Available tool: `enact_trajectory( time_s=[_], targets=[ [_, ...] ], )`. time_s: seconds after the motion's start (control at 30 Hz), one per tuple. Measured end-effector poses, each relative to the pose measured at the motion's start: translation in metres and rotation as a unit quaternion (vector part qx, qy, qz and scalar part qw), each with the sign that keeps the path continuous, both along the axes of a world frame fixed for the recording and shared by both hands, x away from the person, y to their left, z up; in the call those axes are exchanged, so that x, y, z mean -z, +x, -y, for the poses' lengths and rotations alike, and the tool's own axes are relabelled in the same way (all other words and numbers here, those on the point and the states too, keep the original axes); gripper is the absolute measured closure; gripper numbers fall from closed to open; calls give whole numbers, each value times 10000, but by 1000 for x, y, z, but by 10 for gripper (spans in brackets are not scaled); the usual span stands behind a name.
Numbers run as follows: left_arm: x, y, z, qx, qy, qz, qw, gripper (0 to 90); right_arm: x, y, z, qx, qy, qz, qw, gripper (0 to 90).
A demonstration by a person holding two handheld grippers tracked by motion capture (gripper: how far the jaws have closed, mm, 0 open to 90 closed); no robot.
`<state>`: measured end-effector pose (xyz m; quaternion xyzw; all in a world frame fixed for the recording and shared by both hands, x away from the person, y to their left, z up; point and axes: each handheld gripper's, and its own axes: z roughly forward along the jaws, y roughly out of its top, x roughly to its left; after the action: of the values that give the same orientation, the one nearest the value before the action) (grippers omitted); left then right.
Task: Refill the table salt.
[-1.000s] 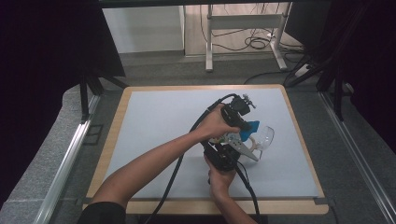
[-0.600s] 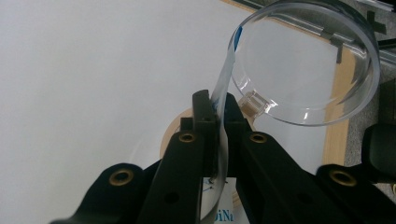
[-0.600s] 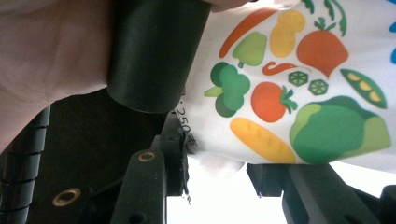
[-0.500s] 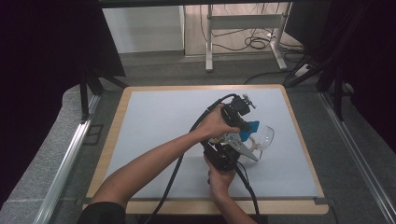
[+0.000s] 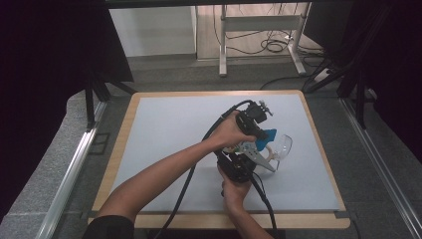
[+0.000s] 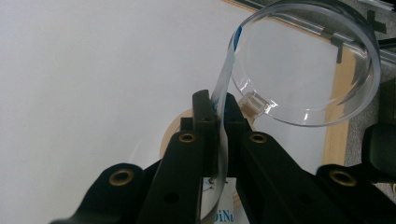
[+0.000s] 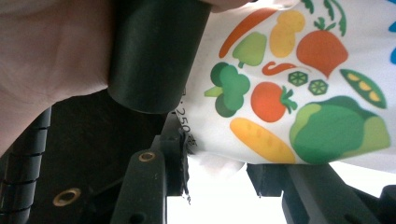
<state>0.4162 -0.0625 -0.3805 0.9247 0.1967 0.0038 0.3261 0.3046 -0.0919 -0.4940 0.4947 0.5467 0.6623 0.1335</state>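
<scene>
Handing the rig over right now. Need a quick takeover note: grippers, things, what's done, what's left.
Left gripper: shut on a thin edge of the packet.
Right gripper: the packet's other end sits between its jaws; I cannot tell if the pads press.
Things: the packet is held over the table, close to the clear glass, which looks empty.
Done: packet lifted, edge pinched.
Left, probably: tear it open and tip the contents into the glass.

Table (image 5: 149,114) is covered by a pale grey mat (image 5: 169,134), wooden border left exposed all round; clear glass (image 5: 281,147) is seen near the right edge.
</scene>
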Motion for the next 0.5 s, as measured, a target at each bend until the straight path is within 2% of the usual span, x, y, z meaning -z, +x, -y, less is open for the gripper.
enact_trajectory(
  time_s=[0.5],
  targets=[
    [-1,0,2,0,-7,-7,10000,890,-2,1,1,6,71,-63,10000,638]
  ],
)
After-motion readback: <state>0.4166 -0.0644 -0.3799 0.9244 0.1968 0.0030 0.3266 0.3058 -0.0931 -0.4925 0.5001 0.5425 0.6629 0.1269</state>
